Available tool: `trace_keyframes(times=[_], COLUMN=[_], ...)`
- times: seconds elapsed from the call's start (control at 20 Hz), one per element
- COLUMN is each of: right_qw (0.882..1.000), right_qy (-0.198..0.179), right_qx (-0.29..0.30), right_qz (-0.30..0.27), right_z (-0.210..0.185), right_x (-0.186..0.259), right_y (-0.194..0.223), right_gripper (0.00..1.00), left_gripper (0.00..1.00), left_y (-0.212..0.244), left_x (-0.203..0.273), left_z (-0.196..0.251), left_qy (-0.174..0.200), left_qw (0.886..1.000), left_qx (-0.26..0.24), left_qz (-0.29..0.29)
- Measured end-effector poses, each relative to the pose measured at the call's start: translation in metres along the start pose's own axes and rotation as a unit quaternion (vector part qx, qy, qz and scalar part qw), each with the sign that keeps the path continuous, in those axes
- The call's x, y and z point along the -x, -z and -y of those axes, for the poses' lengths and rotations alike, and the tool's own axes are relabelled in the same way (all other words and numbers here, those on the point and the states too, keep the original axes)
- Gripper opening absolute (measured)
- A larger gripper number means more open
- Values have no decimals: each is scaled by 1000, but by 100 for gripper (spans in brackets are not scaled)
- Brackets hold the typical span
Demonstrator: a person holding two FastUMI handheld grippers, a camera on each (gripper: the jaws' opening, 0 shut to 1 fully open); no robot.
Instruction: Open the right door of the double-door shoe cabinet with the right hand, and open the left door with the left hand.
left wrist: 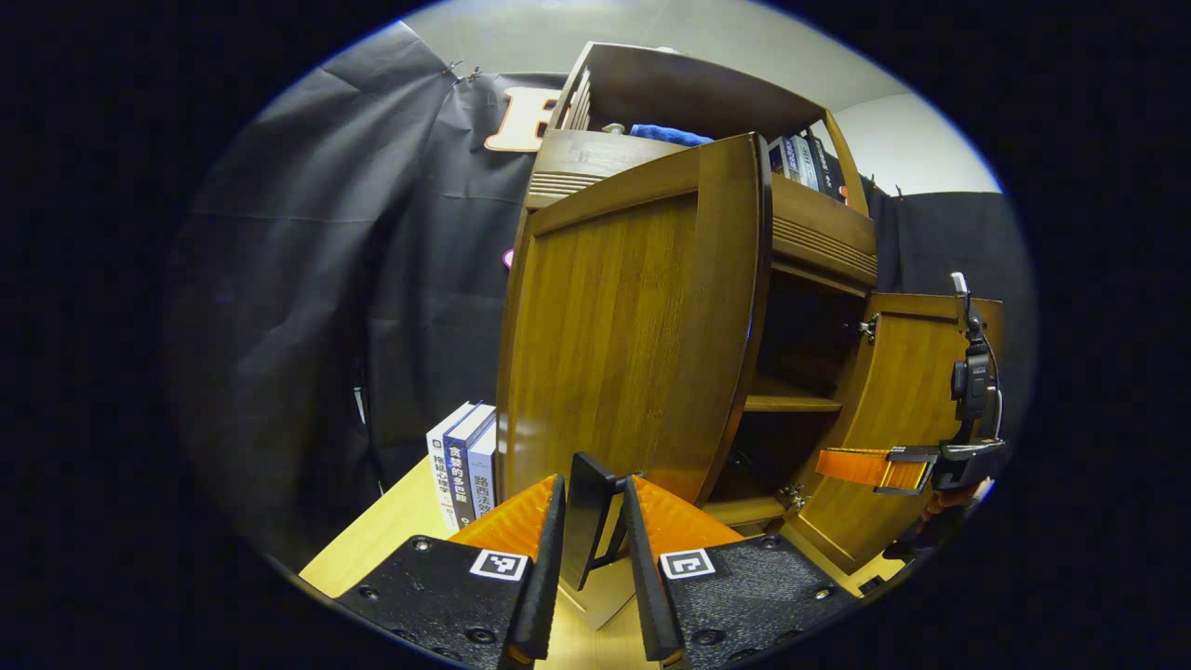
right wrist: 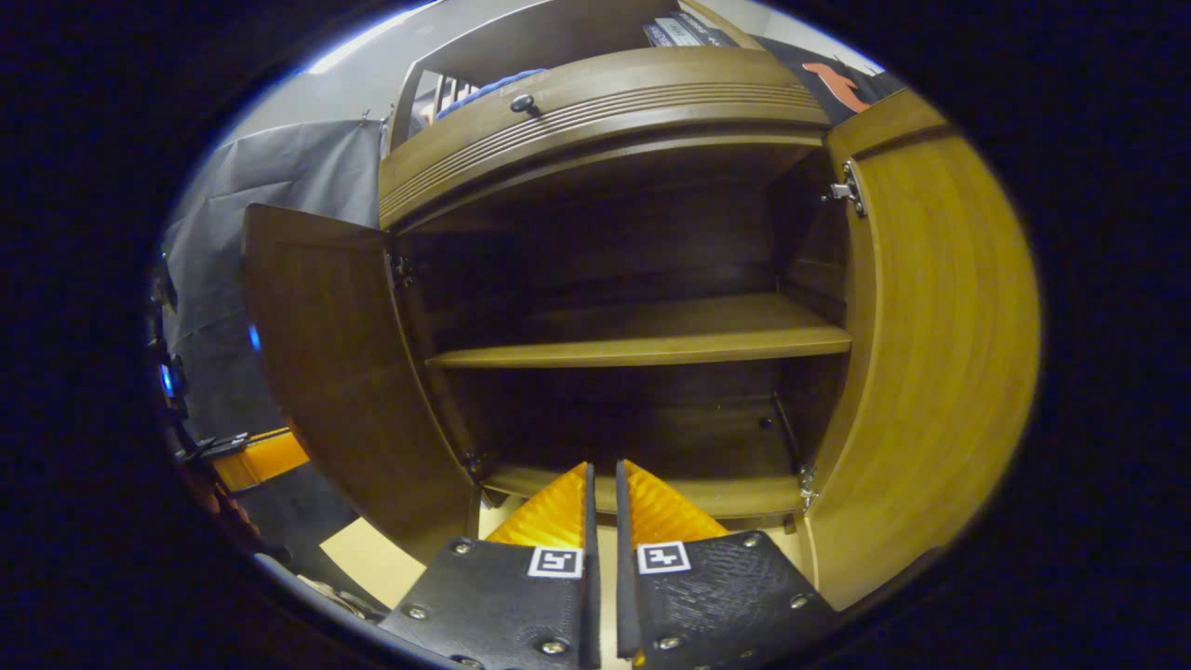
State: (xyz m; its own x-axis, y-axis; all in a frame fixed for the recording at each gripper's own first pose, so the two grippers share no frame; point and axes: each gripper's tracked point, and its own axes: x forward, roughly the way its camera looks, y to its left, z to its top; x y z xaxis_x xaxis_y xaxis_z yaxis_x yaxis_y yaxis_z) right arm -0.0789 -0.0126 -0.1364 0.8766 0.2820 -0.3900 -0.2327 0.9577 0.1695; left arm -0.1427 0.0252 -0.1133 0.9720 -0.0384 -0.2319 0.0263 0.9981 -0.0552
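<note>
- Left gripper view: the left tongs (left wrist: 595,540), at the bottom centre, are clamped on the dark handle (left wrist: 588,521) of the left door (left wrist: 633,316), which fills the middle of the frame, swung well out from the cabinet (left wrist: 819,242). To finish well, I judge the pull should follow the hinge's arc rather than a straight line, with the grip firm until the door stands fully wide.
- At the right edge, the right door (left wrist: 893,400) hangs open with the right tongs (left wrist: 870,467) in front of it.
- Books (left wrist: 465,456) stand on the surface (left wrist: 391,530) at lower left; swing the door wide of them.
- Right gripper view: the right tongs (right wrist: 603,521), bottom centre, are together and hold nothing, facing the open cabinet (right wrist: 605,102) and its shelf (right wrist: 642,349). Keep them back.
</note>
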Motion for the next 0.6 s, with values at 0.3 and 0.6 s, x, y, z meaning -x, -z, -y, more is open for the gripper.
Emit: trace_keyframes(times=[0.3,0.6], right_qw=[1000,1000], right_qy=[-14,-23], right_qx=[1,5], right_qz=[-2,-4], right_z=[-5,-9], right_x=[0,0], right_y=[1,2], right_gripper=[7,7], left_gripper=[38,36], left_y=[-3,-10], left_x=[13,21], left_z=[-24,-45], left_qy=[-42,-60], left_qw=[999,997], left_qx=[-13,-42], left_qz=[4,11])
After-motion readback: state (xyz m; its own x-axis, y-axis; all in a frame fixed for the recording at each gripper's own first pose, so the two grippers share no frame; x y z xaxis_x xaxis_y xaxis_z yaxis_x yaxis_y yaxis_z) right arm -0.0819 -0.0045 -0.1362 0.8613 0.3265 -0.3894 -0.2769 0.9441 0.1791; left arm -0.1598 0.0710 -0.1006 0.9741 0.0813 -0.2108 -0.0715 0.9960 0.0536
